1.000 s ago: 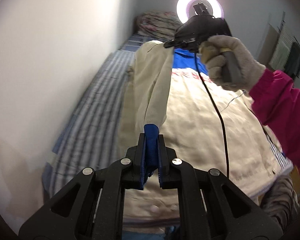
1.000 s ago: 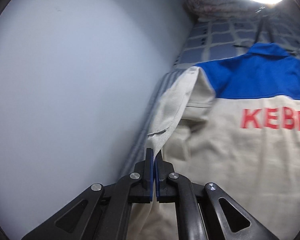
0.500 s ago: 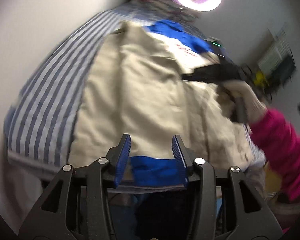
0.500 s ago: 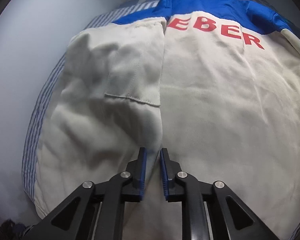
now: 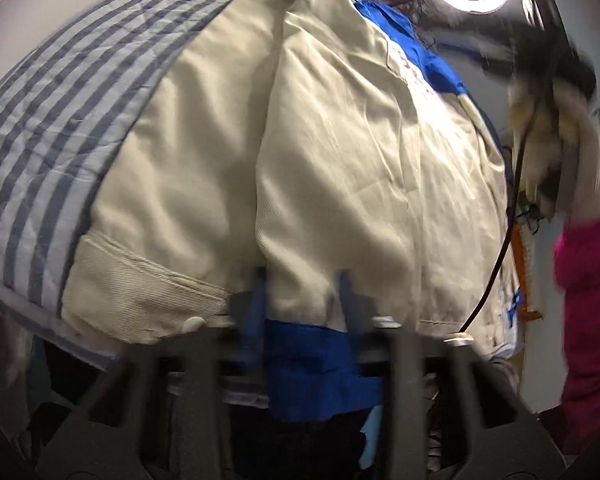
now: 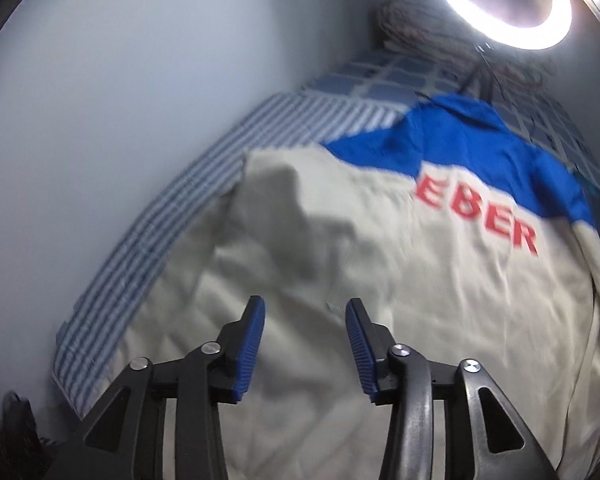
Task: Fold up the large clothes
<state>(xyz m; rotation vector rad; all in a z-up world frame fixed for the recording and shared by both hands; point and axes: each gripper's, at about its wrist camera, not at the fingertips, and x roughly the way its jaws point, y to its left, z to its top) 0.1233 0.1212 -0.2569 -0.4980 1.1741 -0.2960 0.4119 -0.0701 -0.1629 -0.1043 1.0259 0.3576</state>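
The beige jacket (image 6: 380, 300) with its blue yoke and red lettering lies back-up on the striped bed sheet (image 5: 60, 120), near the wall. Its left sleeve (image 5: 340, 160) is folded in over the back, with the blue cuff (image 5: 312, 360) at the near hem.

The right claw (image 6: 305, 344) has just been opening and stands spread above the cloth with nothing between its pads. The left claw (image 5: 300, 304) is blurred low at the hem, its jaws just closing again. The cuff and sleeve end sit between them, but I cannot tell whether the pads press.

The sleeve fold looks laid. To finish it well, probably let the cuff lie flat, smooth the crease, then fold the opposite side to match.
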